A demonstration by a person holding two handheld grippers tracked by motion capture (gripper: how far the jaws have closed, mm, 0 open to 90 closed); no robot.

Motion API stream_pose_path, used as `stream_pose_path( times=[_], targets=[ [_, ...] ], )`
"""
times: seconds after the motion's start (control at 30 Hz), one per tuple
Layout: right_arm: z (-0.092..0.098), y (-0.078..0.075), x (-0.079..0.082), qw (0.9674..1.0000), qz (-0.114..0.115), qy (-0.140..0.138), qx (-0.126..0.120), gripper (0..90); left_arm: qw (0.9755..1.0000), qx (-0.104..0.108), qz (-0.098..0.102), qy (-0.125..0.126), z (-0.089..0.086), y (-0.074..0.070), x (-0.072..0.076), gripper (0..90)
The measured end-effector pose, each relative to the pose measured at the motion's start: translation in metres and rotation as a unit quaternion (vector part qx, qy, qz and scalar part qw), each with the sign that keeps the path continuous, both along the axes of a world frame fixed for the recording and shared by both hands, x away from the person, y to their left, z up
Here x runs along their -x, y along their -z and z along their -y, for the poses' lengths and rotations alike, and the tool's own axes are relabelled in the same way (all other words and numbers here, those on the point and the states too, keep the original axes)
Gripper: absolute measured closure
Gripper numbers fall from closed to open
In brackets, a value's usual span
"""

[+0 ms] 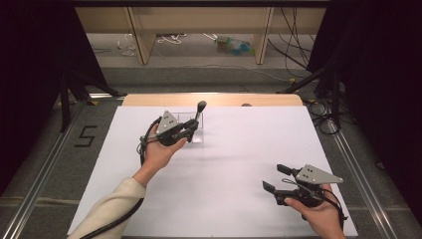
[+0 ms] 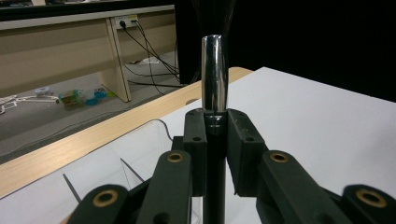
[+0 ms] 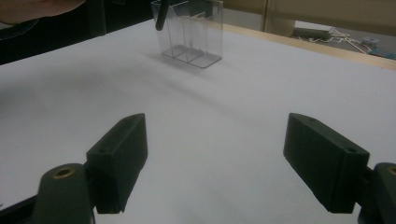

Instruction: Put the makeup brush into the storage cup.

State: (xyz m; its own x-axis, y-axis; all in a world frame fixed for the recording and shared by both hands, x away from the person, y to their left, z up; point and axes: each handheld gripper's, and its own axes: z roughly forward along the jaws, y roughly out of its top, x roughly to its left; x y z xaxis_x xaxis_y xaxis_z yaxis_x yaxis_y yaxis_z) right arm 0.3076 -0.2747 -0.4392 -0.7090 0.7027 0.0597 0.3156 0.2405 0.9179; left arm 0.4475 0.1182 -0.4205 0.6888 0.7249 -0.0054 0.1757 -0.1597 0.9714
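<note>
A makeup brush (image 1: 200, 108) with a black handle, chrome ferrule (image 2: 214, 74) and dark bristles stands upright, bristles up. My left gripper (image 1: 193, 127) is shut on its handle just below the ferrule (image 2: 215, 135). The handle's lower end (image 3: 161, 14) hangs at the top rim of a clear plastic organizer (image 3: 194, 32) with several compartments, which stands on the white table (image 1: 224, 164) at the back left (image 1: 196, 133). Whether the end is inside a compartment I cannot tell. My right gripper (image 1: 275, 178) is held open near the front right corner, with nothing between its fingers (image 3: 224, 154).
A wooden strip (image 1: 214, 99) borders the table's far edge. Beyond it are a bench, cables and small items on the floor (image 1: 234, 45). Black curtains and stand legs flank both sides. The organizer's clear wall (image 2: 140, 154) lies just below the left gripper.
</note>
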Motion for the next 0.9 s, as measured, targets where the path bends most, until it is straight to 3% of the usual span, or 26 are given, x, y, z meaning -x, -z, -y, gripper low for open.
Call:
stream_pose_path(
  times=[0.23,0.27,0.4,0.43,0.83,0.9],
  targets=[
    [0.0000,0.0003,-0.0006,1.0000,0.005,-0.001,0.000,22.8,1.0000,0.002,0.000,0.000,0.0012,-0.0006,-0.0012,78.9],
    [-0.0003,-0.0001,0.0007,1.0000,-0.007,0.000,-0.002,22.8,1.0000,0.003,0.001,0.000,0.0017,-0.0007,-0.0016,78.8],
    [0.0001,0.0002,-0.0004,1.0000,0.003,-0.001,0.000,22.8,1.0000,0.001,0.002,0.002,0.0027,-0.0010,-0.0024,78.9],
    [-0.0004,0.0001,0.0006,1.0000,-0.007,0.000,-0.002,22.8,1.0000,0.001,0.002,0.002,0.0030,-0.0011,-0.0026,78.9],
    [-0.0002,0.0001,0.0006,1.0000,-0.008,0.000,-0.001,22.8,1.0000,0.003,0.005,0.003,0.0062,-0.0024,-0.0045,78.8],
    [0.0000,0.0005,-0.0006,1.0000,0.003,0.000,-0.001,22.8,1.0000,0.004,0.005,0.004,0.0067,-0.0025,-0.0051,78.8]
  ],
)
